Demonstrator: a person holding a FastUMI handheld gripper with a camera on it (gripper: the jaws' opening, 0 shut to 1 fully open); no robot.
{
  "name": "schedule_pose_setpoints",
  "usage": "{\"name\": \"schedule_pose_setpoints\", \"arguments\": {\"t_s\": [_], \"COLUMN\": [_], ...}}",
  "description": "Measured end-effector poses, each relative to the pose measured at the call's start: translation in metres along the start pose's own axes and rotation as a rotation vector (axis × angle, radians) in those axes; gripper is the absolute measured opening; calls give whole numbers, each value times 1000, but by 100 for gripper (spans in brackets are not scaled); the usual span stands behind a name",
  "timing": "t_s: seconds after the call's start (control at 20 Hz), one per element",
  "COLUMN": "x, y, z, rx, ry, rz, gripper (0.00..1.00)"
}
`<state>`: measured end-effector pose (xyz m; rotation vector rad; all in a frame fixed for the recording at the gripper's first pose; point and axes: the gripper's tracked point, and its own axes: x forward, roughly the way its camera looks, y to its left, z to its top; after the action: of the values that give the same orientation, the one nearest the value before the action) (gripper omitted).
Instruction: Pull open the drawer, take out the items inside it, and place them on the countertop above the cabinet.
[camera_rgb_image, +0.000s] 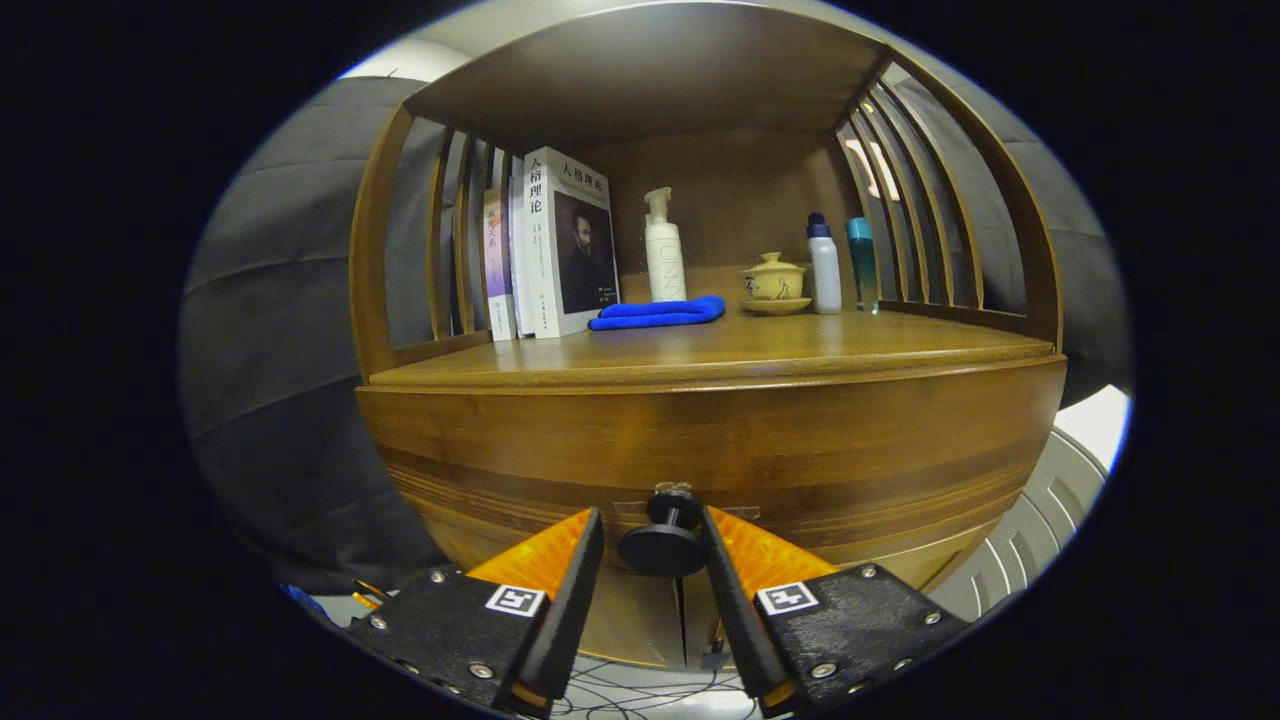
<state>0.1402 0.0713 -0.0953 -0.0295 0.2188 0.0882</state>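
The wooden cabinet's drawer front (820, 440) is closed, curving across just beyond my fingers. Its round dark knob (662, 548) sticks out toward me and sits between my two fingers. My gripper (652, 512) is open, one finger on each side of the knob. The right finger is at the knob's rim, and a narrow gap shows on the left. The drawer's contents are hidden. The countertop (800, 345) above the drawer is bare wood along its front.
At the back of the countertop stand upright books (560, 245), a folded blue cloth (658, 313), a white pump bottle (664, 250), a lidded tea bowl on a saucer (774, 283) and two small bottles (840, 262). Slatted wooden sides and a shelf roof enclose the countertop. Cables lie on the floor below.
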Motion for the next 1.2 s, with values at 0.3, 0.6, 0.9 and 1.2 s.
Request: {"name": "schedule_pose_setpoints", "arguments": {"t_s": [0.3,0.6,0.9,1.2], "x": [3,-24,-64,-99], "y": [-1,5,12,18], "z": [-3,-8,-15,-22], "rx": [-7,-37,10,4], "ry": [15,-20,-30,-47], "rz": [-10,-11,-2,13], "gripper": [38,35,34,34]}}
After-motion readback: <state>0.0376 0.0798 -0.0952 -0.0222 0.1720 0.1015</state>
